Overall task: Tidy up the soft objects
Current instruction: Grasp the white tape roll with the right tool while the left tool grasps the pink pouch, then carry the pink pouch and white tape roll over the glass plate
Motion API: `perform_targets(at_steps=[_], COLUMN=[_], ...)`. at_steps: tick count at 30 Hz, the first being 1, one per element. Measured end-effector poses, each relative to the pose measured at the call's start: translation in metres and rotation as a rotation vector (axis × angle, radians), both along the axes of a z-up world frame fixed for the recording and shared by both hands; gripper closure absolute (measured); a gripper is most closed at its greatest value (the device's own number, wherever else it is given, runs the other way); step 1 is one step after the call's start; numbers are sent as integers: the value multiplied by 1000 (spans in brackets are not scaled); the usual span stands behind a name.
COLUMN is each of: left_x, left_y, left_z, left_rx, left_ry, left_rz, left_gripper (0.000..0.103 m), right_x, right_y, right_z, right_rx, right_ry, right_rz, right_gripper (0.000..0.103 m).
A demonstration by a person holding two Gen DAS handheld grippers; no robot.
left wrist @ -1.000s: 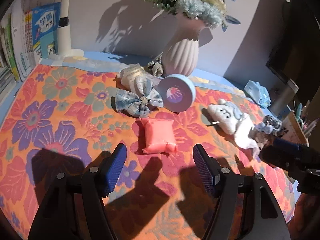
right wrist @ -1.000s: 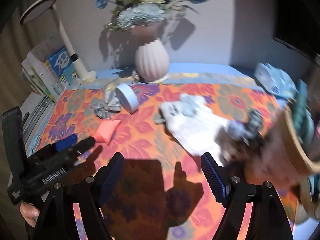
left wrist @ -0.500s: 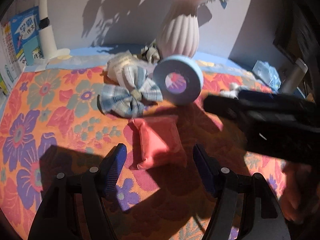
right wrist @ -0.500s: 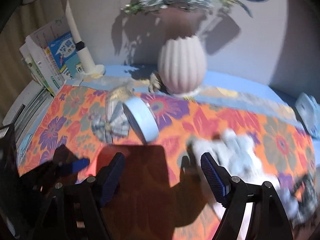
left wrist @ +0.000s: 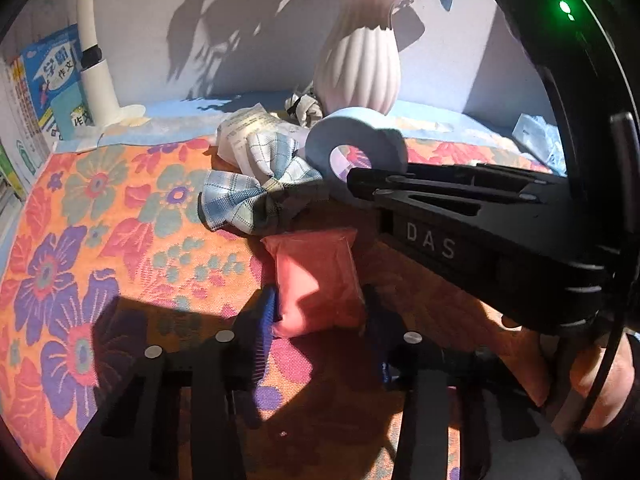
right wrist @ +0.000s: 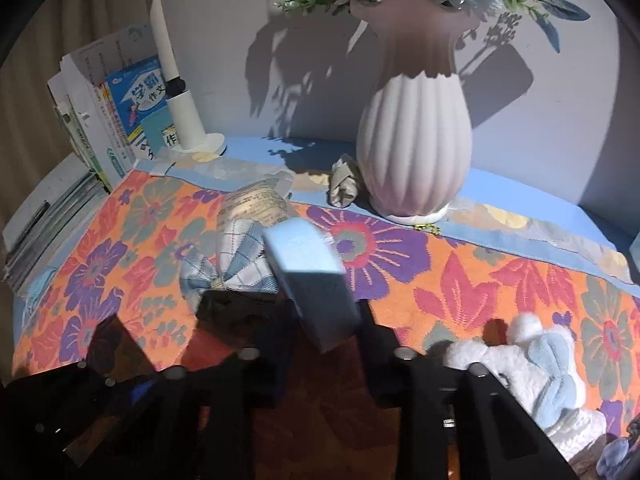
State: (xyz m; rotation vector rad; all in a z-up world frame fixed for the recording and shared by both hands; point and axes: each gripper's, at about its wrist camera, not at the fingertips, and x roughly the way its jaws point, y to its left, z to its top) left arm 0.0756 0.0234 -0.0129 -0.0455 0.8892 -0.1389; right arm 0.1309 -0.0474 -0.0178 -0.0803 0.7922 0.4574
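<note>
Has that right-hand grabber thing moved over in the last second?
Yes. In the right wrist view it swung left from the white plush toy toward the pink vase; its fingers are closing around the blue foam ring.

We saw hard, warm sunlight falling across the orange floral woven cloth (left wrist: 100, 216), bright at the left of both frames. The ribbed white ceramic vase (right wrist: 414, 148) was lit below and shaded across its neck, and it threw crisp flower shadows on the pale wall (right wrist: 240, 20). The lower middle of each frame lay in deep shadow, where detail was lost. Both views were sharp at the centre, with fisheye bending and black corners; a small green light (left wrist: 565, 7) glared at upper right.
</note>
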Motion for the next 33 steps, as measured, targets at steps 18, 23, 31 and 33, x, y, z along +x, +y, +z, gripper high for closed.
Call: perform_targets(at_steps=[18,23,31,33], left_x=[-16,-21,-22,-22], left_y=[9,11,9,8], left_z=[15,16,17,17], left_rx=[-75,-77,-73,-72], left_ry=[-133,-142,-147,-145], left_rz=[-16,0,-1,-9], left_gripper=[67,67,67,67], right_x=[-72,-118,-169,-169], right_y=[-44,-81,-149,-158], right_z=[13,13,-4,-8], right_rx=[159,228,333,355], right_ry=[-26,19,193,229], right_rz=[-39,-88,-206,-209], right_gripper=[85,84,83,80])
